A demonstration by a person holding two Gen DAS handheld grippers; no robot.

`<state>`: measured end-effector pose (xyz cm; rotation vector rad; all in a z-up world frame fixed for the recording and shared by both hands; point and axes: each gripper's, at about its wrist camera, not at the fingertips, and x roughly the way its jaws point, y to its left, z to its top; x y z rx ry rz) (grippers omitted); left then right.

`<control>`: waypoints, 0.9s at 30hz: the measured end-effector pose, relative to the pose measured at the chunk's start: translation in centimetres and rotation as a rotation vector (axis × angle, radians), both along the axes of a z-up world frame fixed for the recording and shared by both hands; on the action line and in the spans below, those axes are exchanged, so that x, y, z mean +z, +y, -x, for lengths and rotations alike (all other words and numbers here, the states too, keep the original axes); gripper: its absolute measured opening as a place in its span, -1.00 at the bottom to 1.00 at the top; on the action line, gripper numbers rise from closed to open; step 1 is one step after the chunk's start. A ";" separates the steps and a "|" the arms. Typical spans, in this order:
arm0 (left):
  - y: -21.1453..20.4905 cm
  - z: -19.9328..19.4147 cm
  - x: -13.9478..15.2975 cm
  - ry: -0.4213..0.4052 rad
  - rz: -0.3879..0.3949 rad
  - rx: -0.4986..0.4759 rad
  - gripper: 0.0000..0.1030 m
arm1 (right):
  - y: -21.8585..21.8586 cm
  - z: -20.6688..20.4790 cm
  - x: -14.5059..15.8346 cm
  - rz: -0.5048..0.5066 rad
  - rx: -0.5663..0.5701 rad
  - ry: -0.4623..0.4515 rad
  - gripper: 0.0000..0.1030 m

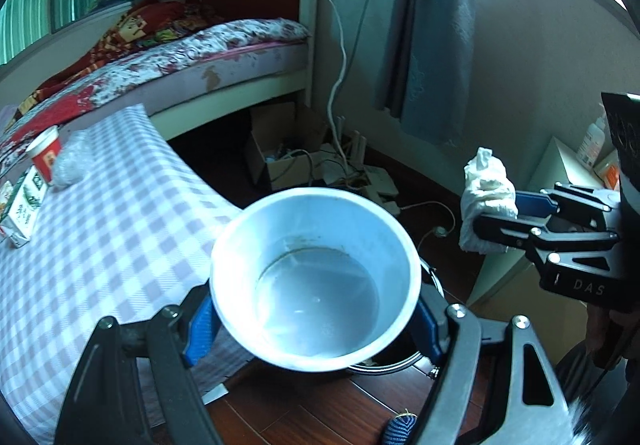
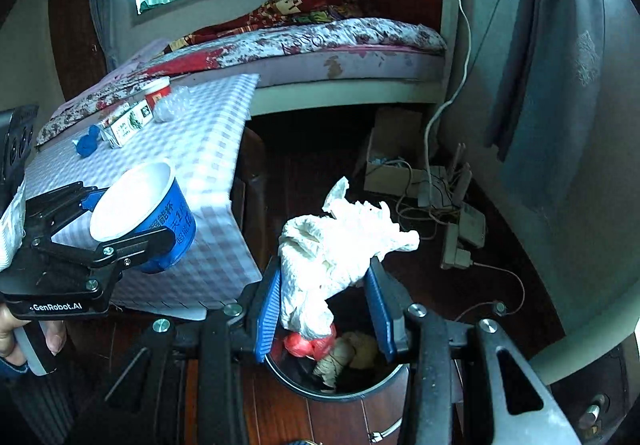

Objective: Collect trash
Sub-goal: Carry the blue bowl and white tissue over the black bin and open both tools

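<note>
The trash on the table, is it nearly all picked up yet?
Partly. The bin on the floor already holds some rubbish. In hand: the left gripper grips an empty blue cup, and the right gripper holds a crumpled tissue above the bin. Left on the checked table: a red cup, cartons, a clear wad and a blue scrap.

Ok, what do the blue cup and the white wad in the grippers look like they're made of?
The blue cup looks like coated paper or thin plastic: printed blue wall, smooth white inside, rolled rim; which one is hard to tell. The white wad looks like tissue or paper towel: matte, crumpled, with a dimpled, embossed surface and soft torn edges.
</note>
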<state>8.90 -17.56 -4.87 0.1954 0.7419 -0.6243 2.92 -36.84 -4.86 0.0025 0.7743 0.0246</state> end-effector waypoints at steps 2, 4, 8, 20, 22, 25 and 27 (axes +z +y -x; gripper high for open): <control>-0.8 -0.2 -0.7 0.029 0.003 -0.021 0.53 | -0.9 0.3 -0.6 0.005 -0.003 0.017 -0.18; -1.6 -0.3 -1.5 0.045 -0.009 -0.036 0.53 | -1.6 0.3 -1.3 0.003 0.003 0.038 -0.18; -3.1 -0.7 -3.6 0.089 -0.032 -0.065 0.53 | -2.9 -0.2 -3.1 0.010 0.019 0.088 -0.17; -5.9 -3.5 -8.9 0.229 -0.081 -0.089 0.54 | -4.0 -3.6 -9.5 0.039 0.167 0.234 -0.17; -6.3 -3.8 -9.5 0.243 -0.077 -0.099 0.54 | -3.8 -4.2 -10.5 0.045 0.191 0.255 -0.16; -6.7 -4.6 -10.4 0.302 -0.043 -0.119 0.62 | -3.8 -5.0 -11.9 0.036 0.221 0.276 -0.12; -6.8 -5.1 -11.3 0.341 -0.041 -0.103 1.00 | -4.0 -5.6 -13.7 0.049 0.216 0.326 0.47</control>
